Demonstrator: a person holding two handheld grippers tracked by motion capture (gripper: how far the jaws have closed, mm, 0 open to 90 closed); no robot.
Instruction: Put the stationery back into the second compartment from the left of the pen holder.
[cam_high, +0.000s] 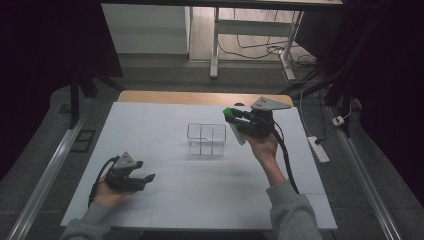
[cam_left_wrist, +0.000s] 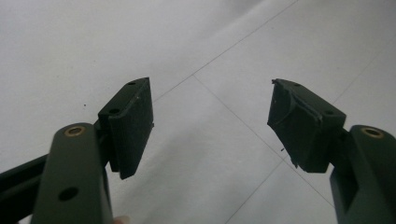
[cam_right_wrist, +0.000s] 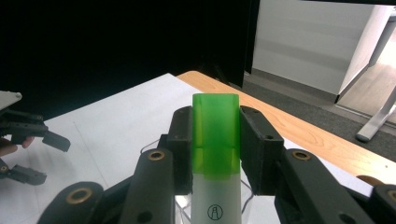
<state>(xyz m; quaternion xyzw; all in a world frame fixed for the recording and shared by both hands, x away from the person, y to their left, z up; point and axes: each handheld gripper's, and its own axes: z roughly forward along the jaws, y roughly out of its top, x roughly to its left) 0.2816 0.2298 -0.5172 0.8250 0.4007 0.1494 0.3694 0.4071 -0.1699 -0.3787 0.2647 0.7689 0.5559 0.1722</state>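
Note:
My right gripper (cam_high: 231, 116) is raised above the table's far right part, shut on a white tube with a green cap (cam_high: 228, 111). In the right gripper view the pads of that gripper (cam_right_wrist: 216, 140) press both sides of the green cap (cam_right_wrist: 215, 122), and the tube's white body (cam_right_wrist: 215, 203) runs down between the jaws. A clear compartmented box (cam_high: 206, 139) stands on the white table (cam_high: 165, 200), just left of and below this gripper. My left gripper (cam_high: 146, 171) rests low at the near left, open with nothing between its pads (cam_left_wrist: 212, 123). It also appears in the right gripper view (cam_right_wrist: 49, 156).
The white table top ends at a wooden strip (cam_high: 200, 97) along the far edge. Beyond it are a desk leg (cam_high: 215, 50) and cables on the floor. A power strip (cam_high: 318, 149) lies off the table's right side.

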